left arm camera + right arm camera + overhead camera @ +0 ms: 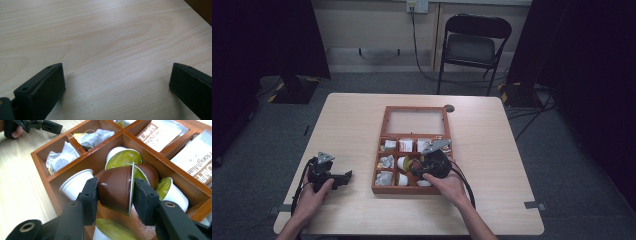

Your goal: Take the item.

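A reddish wooden box (383,125) with several compartments lies mid-table, its glass lid (416,121) folded back. My right gripper (116,183) is over the box's middle compartment, shut on a brown coffee capsule (113,192) that lies tilted on its side between the pads. The same gripper (416,169) sits over the box's front half in the high view. White capsules with green lids (123,157) lie below and around it. My left gripper (116,75) rests open on bare table wood with nothing between its fingers, left of the box (346,178).
Tea bags (93,136) fill the left compartments and printed sachets (160,131) the far ones. The box's wooden dividers (100,152) stand close around the held capsule. A small round disc (449,108) lies behind the box. A folding chair (474,45) stands beyond the table.
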